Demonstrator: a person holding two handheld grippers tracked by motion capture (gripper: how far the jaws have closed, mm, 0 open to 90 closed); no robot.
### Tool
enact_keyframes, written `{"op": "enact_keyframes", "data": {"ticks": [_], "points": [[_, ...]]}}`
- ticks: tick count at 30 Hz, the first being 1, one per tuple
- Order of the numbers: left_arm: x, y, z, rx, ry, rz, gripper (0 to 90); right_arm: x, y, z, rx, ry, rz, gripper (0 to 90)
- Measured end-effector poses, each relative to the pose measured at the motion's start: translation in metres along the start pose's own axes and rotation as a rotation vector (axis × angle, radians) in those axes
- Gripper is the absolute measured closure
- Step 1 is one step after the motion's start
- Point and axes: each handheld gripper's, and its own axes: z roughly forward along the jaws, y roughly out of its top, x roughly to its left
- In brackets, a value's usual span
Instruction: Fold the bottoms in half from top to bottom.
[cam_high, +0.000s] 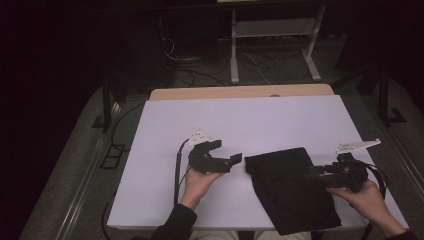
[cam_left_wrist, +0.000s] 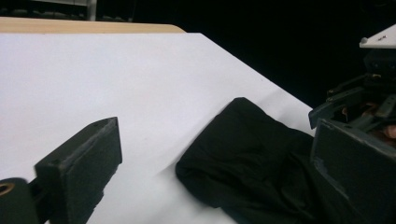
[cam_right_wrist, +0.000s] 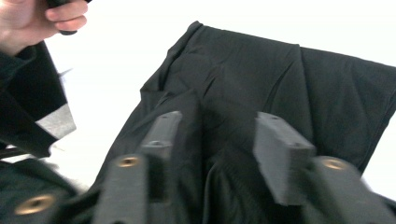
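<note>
The black cloth (cam_high: 295, 187) lies folded on the counter (cam_high: 165, 150), long axis running toward the person. The right gripper (cam_high: 314, 175) is nearer, fingers half spread over its right edge, nothing pinched. The left gripper (cam_high: 231, 151) is held just left of it, fingers wide apart.

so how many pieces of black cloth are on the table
1. The black cloth lies folded on the white table at its near right, between the left gripper and the right gripper. Folds could hide another layer.

The black cloth (cam_high: 292, 187) runs past the bottom edge in the high view; the right gripper (cam_right_wrist: 219, 135) jaws appear motion-blurred.
</note>
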Motion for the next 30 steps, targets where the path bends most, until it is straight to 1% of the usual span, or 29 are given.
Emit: {"op": "enact_keyframes", "data": {"ticks": [2, 4, 6, 7, 8, 12, 14, 18, 20, 22, 25, 28, 30], "points": [[0.001, 0.000, -0.002, 0.001, 0.007, 0.017, 0.0, -0.001, 0.004, 0.005, 0.004, -0.009, -0.001, 65.0], [0.002, 0.000, -0.003, -0.005, 0.007, 0.028, 0.0, -0.002, 0.007, 0.009, 0.013, -0.007, -0.002, 74.7], [0.002, 0.001, -0.005, -0.013, 0.008, 0.040, 0.0, -0.003, 0.011, 0.013, 0.019, -0.006, -0.002, 82.8], [0.002, 0.001, -0.006, -0.014, 0.009, 0.051, 0.0, -0.004, 0.012, 0.015, 0.020, 0.003, -0.002, 86.3], [0.002, 0.002, -0.007, -0.016, 0.011, 0.060, 0.0, -0.004, 0.013, 0.018, 0.023, 0.007, -0.001, 88.0], [0.004, 0.002, -0.013, -0.006, 0.021, 0.088, 0.0, -0.004, 0.017, 0.029, 0.059, 0.005, -0.011, 88.2], [0.006, 0.001, -0.015, -0.002, 0.027, 0.092, 0.0, -0.003, 0.018, 0.036, 0.084, 0.007, -0.019, 88.2], [0.011, -0.002, -0.017, 0.004, 0.039, 0.086, 0.0, -0.001, 0.019, 0.050, 0.140, 0.007, -0.027, 88.2], [0.012, -0.003, -0.017, 0.004, 0.047, 0.085, 0.0, -0.001, 0.019, 0.056, 0.159, 0.006, -0.027, 88.2], [0.013, -0.003, -0.016, 0.003, 0.045, 0.086, 0.0, -0.001, 0.020, 0.060, 0.167, 0.017, -0.028, 88.2], [0.014, -0.004, -0.015, 0.012, 0.049, 0.090, 0.0, -0.002, 0.022, 0.064, 0.174, 0.040, -0.022, 88.2], [0.015, -0.006, -0.014, 0.020, 0.050, 0.089, 0.0, -0.001, 0.021, 0.066, 0.176, 0.099, -0.007, 88.2], [0.015, -0.007, -0.013, 0.027, 0.051, 0.093, 0.0, 0.001, 0.020, 0.067, 0.180, 0.130, -0.007, 88.2]]}}
